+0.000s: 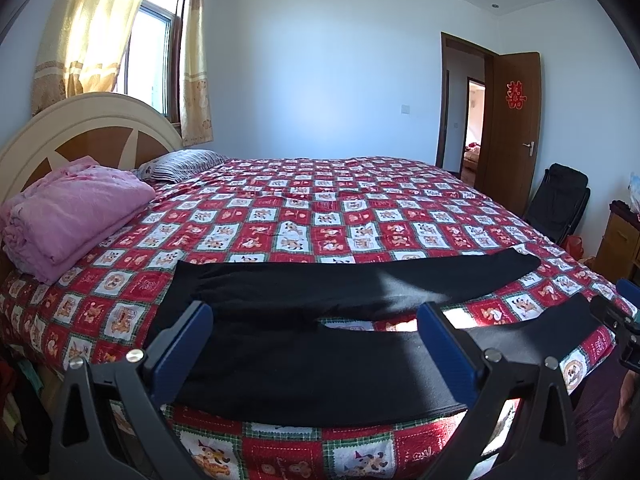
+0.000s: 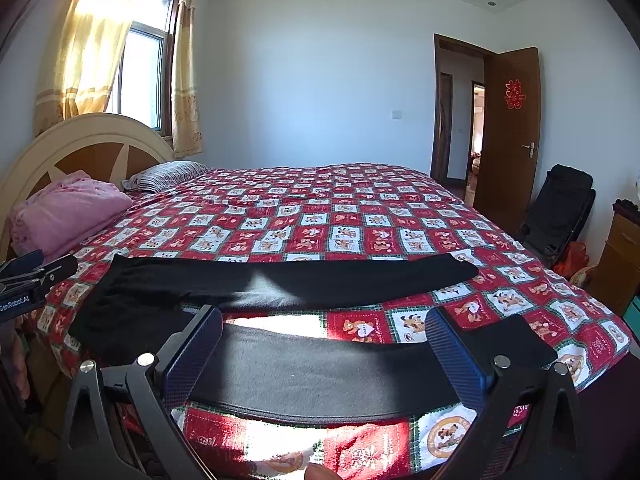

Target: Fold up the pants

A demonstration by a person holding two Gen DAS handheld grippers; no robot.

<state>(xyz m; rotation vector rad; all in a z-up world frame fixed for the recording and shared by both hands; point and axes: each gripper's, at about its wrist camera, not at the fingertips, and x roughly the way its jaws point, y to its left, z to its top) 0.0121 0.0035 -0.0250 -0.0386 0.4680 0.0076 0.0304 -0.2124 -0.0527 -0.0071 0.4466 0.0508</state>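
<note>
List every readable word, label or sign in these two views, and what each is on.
"GenRobot.AI": white print on the left claw body, first letter cut off by the frame edge.
"囍": red paper sign on the open door.
Bedspread squares: any lettering too small to read.

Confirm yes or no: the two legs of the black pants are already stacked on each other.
No. In the right wrist view the black pants lie spread, with the red patterned bedspread showing between the legs.
</note>
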